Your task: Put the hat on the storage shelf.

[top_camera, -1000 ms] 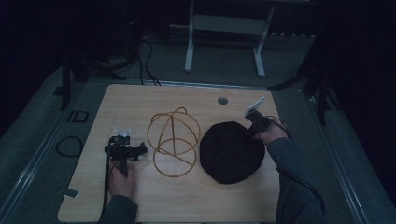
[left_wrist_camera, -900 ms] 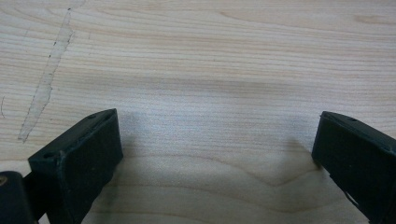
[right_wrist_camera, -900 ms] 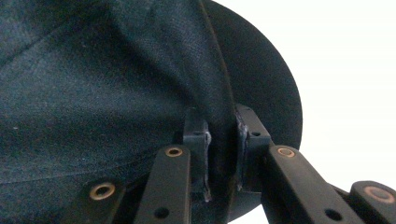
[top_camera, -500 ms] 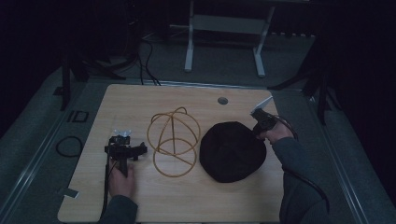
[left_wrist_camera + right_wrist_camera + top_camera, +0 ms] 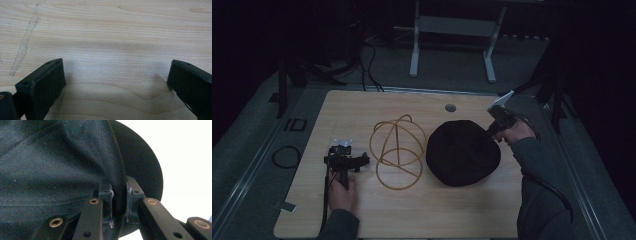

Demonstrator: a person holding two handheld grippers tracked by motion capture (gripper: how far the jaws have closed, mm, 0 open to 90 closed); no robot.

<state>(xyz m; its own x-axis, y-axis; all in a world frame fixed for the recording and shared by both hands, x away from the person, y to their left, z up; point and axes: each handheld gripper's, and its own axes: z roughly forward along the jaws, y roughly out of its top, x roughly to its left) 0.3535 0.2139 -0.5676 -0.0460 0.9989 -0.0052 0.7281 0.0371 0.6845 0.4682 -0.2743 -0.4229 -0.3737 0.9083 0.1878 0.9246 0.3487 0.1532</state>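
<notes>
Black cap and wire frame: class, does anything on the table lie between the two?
Nothing visible does. The black cap lies immediately right of the wire frame with bare table around them. The right claw is shut on the cap's edge.

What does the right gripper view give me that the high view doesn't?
Right gripper view alone: the jaws pinched shut on a fold of the black hat's fabric beside its brim.

High view alone: the wire hat stand left of the hat, the left gripper resting near the table's left edge, both forearms.

Both: the hat and the right gripper at its edge.
</notes>
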